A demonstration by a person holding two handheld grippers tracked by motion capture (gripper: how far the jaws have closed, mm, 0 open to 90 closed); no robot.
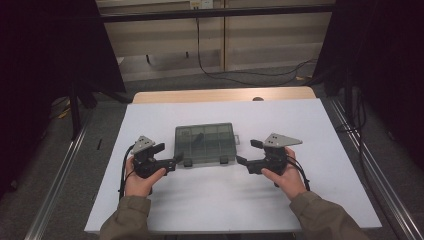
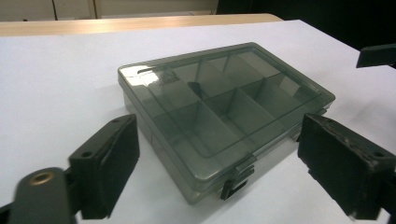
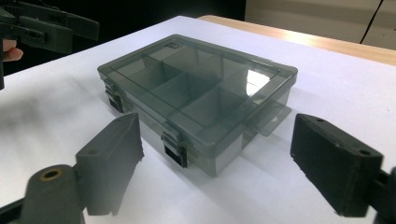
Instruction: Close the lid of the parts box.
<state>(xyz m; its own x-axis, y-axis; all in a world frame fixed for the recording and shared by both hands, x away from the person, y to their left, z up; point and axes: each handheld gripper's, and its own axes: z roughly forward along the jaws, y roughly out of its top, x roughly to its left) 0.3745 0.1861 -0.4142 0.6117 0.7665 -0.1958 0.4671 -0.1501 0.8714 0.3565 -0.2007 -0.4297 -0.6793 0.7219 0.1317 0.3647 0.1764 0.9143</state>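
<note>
A smoky see-through compartment box [image 1: 205, 144] lies in the middle of the white table top with its lid down. Two dark latches [image 1: 187, 162] sit on its near side. A small dark piece [image 2: 195, 87] rests in one inner compartment. My left gripper [image 1: 170, 153] is at the box's near left corner, open, its jaws apart from the box. In the left gripper view the box [image 2: 224, 107] lies beyond the spread jaws. My right gripper [image 1: 248, 152] stands open off the near right corner. The box [image 3: 196, 88] and one latch [image 3: 175, 147] lie ahead of it.
The white sheet [image 1: 220, 200] covers a wooden table whose far edge [image 1: 220, 95] shows. Dark curtains and stands flank both sides. A cable [image 1: 235, 75] runs across the floor behind. Metal rails [image 1: 370, 170] run along the table's sides.
</note>
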